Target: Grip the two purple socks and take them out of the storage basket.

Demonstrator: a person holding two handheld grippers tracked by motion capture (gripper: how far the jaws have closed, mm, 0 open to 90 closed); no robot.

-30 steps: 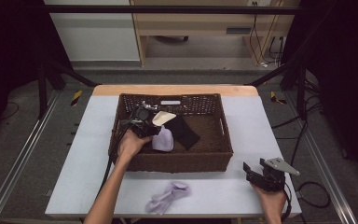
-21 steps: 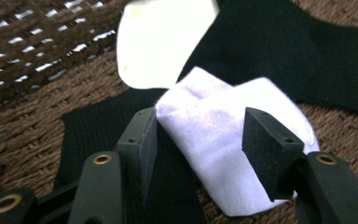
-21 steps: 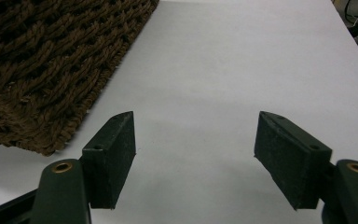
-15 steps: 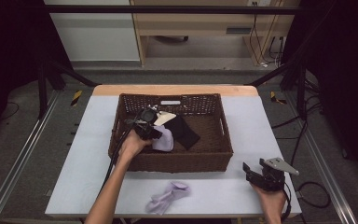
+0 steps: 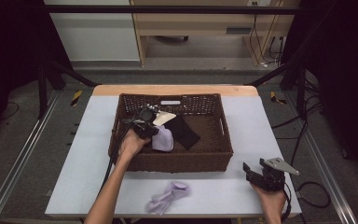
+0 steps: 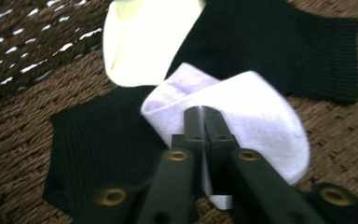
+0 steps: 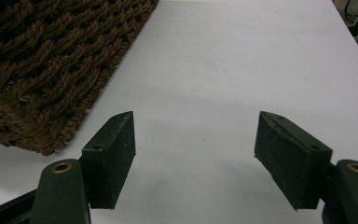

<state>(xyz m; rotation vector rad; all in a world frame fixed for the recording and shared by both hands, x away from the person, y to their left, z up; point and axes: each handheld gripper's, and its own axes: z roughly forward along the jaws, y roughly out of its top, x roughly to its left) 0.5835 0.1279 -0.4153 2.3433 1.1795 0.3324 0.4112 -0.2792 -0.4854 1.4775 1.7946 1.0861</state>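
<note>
CHANGE: my left hand-held gripper (image 6: 203, 122) has just been closing and is now pinching a fold of the lavender sock (image 6: 242, 116), so a lift-out is looking ready | BASKET: wicker basket (image 5: 214, 161), at the worktop's (image 5: 74, 140) far middle, is holding that sock, a black sock (image 6: 307, 51) and a cream one (image 6: 144, 37) | OTHER: second lavender sock (image 5: 168, 197) is lying at the near edge; my right hand-held gripper (image 7: 195, 154) is resting open.

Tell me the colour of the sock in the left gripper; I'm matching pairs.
Pale lilac sock, clearest in the left gripper view.
</note>
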